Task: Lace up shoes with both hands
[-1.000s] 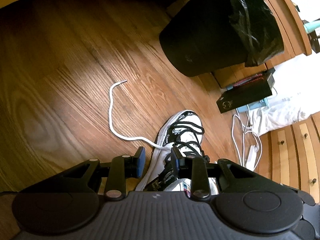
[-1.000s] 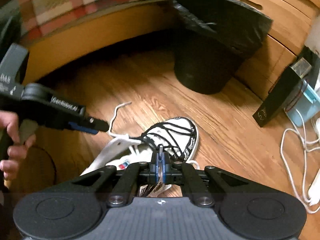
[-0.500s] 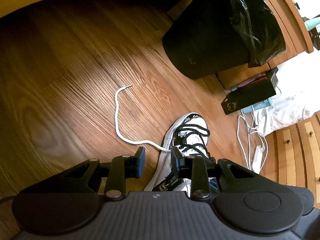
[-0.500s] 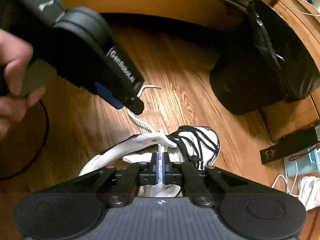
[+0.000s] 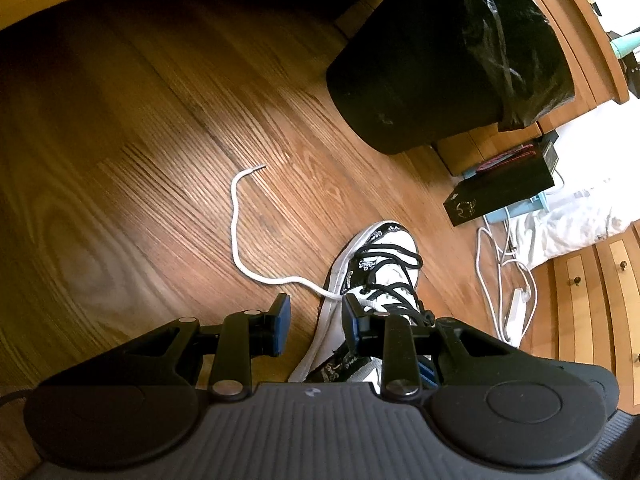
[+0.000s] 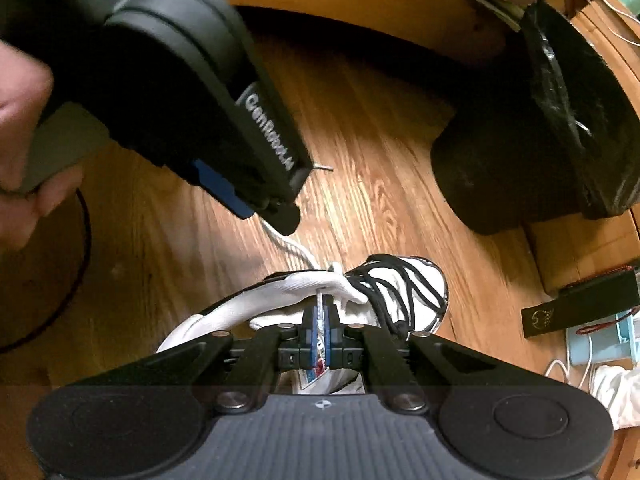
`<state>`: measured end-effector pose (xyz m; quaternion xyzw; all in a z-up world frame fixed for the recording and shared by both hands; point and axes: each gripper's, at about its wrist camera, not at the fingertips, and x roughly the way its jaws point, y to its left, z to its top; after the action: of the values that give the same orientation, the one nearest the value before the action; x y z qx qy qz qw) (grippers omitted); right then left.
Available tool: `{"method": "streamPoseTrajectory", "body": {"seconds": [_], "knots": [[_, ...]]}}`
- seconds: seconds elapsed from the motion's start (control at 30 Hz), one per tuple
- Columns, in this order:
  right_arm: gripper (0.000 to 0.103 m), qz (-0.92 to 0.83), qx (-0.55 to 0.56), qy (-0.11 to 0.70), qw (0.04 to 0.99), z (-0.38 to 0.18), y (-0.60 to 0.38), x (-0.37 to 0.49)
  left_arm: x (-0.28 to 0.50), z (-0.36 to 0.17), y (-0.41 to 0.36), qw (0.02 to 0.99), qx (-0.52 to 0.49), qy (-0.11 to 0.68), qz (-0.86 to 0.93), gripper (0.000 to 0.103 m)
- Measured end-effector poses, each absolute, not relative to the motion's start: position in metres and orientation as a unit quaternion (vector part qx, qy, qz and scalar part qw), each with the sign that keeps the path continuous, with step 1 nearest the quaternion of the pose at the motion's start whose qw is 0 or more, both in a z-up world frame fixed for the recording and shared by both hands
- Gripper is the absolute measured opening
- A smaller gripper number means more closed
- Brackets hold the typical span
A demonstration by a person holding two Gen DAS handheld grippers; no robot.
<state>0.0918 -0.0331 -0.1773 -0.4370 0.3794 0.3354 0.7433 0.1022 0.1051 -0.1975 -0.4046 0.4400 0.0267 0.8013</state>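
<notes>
Right wrist view: the right tongs (image 6: 321, 326) are clenched on a short white lace end (image 6: 319, 300) rising from the shoe's (image 6: 404, 292) upper eyelets, directly over the open collar. The left tongs (image 5: 314, 326) stand released, straddling the shoe's side, near the other white lace (image 5: 240, 248) but not gripping it; that lace trails loose across the floor (image 5: 140, 160) toward the bin (image 5: 420, 72). Judged from this, the left should drop onto the lace close to the eyelet, pinch squarely, then pull evenly against the right so neither end slips back through.
</notes>
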Motion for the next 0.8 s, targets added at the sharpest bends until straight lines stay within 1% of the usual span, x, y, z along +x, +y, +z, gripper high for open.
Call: {"method": "streamPoseTrajectory", "body": {"seconds": [0.47,0.8], "knots": [[0.004,0.332,-0.413,0.38,0.759,-0.1735,-0.0272,0.0961,0.102,-0.1981,0.1055,0.797,-0.412,0.441,0.021,0.031],[0.005,0.336,-0.417,0.364,0.763,-0.1705,-0.0323,0.088,0.1017,-0.1994,0.1048,0.795,-0.418,0.44,0.02,0.031]]}}
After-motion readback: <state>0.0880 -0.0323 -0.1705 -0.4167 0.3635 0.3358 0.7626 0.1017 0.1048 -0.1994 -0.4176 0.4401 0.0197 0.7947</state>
